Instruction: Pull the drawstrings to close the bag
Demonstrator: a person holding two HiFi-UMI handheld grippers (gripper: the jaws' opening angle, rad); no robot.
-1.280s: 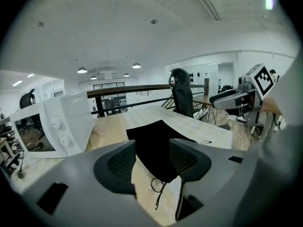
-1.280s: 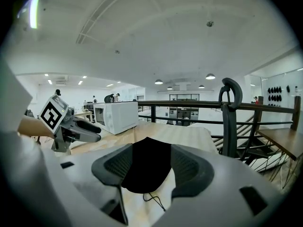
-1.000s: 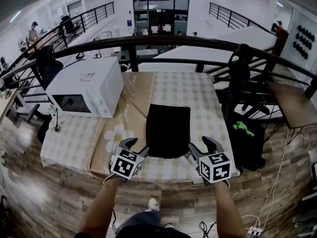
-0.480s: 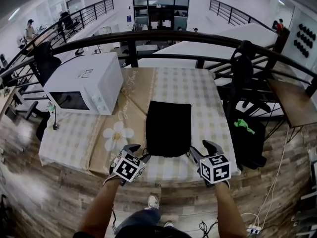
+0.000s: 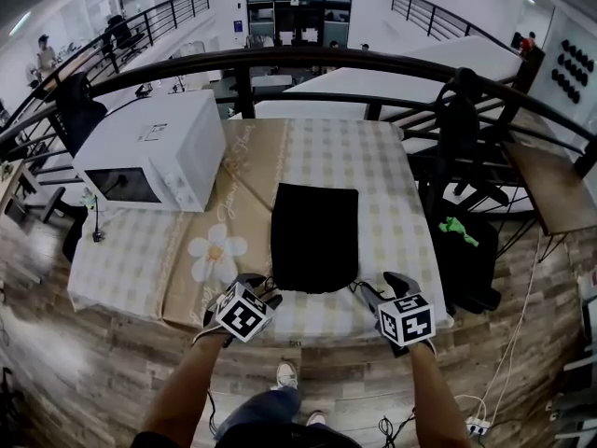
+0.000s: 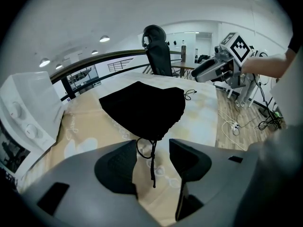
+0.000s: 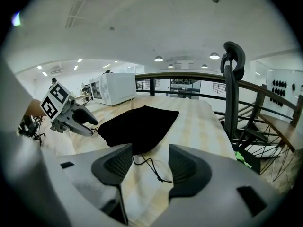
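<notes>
Left gripper [image 6: 152,156], jaws apart, straddles the left drawstring [image 6: 152,170]; right gripper [image 7: 150,162], jaws apart, straddles the right drawstring [image 7: 156,172]; neither cord is clamped. At 12 o'clock between them the black bag [image 5: 314,236] lies flat on the table [image 5: 373,175]. A microwave [image 5: 154,147] stands at 10 o'clock.

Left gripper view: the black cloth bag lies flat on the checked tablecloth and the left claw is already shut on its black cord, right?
Not shut. The left gripper view shows the left claw open, the black cord lying in the gap between its parted jaws. The black cloth bag does lie flat on the checked tablecloth.
</notes>
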